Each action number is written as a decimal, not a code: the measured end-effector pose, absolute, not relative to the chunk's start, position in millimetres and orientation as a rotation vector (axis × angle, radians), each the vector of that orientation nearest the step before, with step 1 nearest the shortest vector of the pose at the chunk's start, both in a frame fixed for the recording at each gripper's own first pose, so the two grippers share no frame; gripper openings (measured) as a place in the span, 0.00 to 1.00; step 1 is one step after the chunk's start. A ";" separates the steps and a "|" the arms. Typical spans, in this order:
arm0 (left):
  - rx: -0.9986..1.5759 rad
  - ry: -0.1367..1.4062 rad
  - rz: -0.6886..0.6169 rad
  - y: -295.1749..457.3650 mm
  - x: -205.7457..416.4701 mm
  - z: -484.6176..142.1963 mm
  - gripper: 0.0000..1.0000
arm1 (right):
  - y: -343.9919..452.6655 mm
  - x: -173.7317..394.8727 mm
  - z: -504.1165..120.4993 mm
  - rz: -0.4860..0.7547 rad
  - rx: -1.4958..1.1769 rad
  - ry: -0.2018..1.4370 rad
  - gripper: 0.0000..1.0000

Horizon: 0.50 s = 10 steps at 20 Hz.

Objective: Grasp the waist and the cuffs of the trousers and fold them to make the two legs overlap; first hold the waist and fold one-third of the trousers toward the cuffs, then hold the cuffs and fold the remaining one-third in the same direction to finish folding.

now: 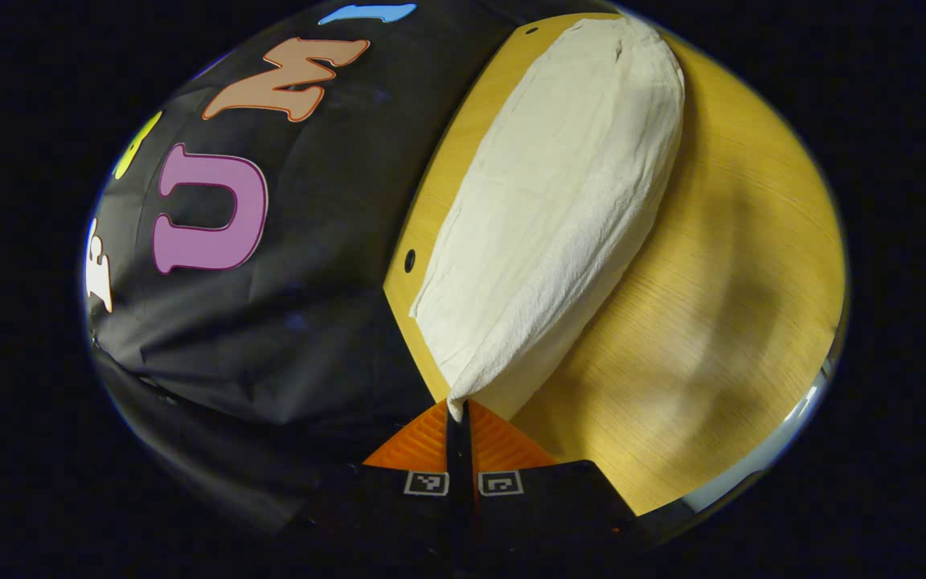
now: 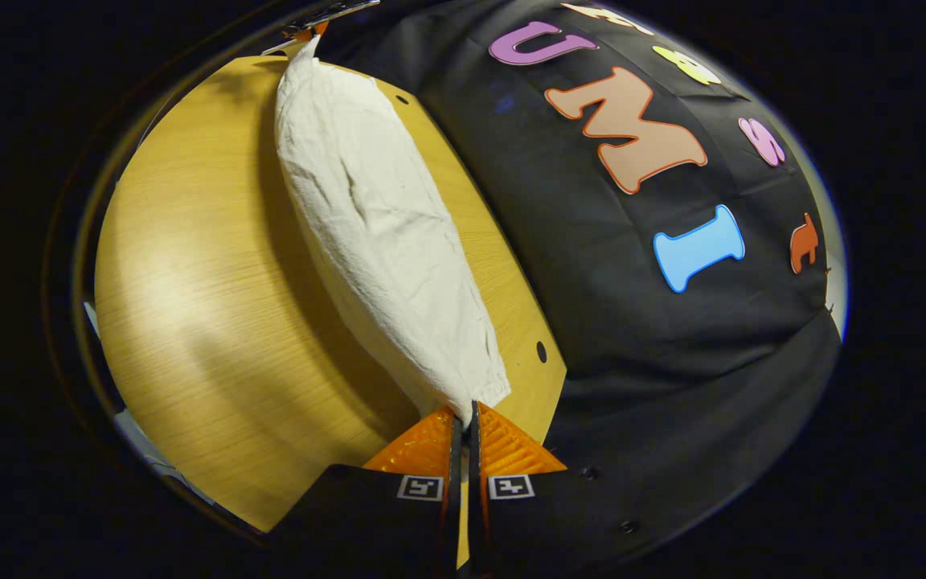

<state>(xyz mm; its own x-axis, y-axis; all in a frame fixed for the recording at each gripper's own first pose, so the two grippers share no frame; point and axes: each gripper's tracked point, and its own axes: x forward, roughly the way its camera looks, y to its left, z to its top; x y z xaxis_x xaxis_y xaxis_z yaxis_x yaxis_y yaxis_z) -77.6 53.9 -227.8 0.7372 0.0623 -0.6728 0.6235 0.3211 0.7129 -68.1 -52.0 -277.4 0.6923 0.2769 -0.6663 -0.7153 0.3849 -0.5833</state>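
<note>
Cream cloth trousers (image 1: 551,217) lie long and narrow on the yellow wooden bench (image 1: 712,305), close to the far edge where the black booth wall (image 1: 294,322) hangs. They look folded along their length, and the cloth is wrinkly. In the left gripper view, the left claw (image 1: 460,418) has its two fingers pressed together on the tip of one end of the trousers, so it is pinching the cloth, and that end is pulled up into a point between the fingers. In the right gripper view, the right claw (image 2: 465,420) pinches the tip of the other end of the trousers (image 2: 383,233) the same way, with its fingers squeezed tight on the cloth. Far off at the top of that view, the left claw (image 2: 306,30) shows small, touching the far end of the trousers. The cloth stretches between the two claws. I cannot tell which end is the waist and which is the cuffs. Small dark holes (image 1: 410,260) sit near the bench edge.
</note>
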 end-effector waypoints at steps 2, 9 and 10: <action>1.196 0.663 -0.372 49.1 -69.9 -216.4 0.00 | -47.7 -47.6 -268.6 0.642 -0.943 0.494 0.06; 1.155 0.554 -0.349 30.4 4.6 -180.4 0.00 | -27.4 18.3 -242.1 0.529 -0.904 0.449 0.04; 1.142 0.542 -0.352 29.4 16.2 -179.6 0.00 | -24.9 27.3 -240.3 0.502 -0.902 0.454 0.06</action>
<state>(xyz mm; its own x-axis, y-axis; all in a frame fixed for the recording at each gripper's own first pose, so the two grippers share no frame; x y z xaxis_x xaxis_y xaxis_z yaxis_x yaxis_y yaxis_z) 16.2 29.4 -179.6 0.8198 0.0083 -0.5726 0.5264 0.3826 0.7593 27.3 -24.9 -240.3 0.7939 0.2184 -0.5674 -0.5865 0.5213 -0.6199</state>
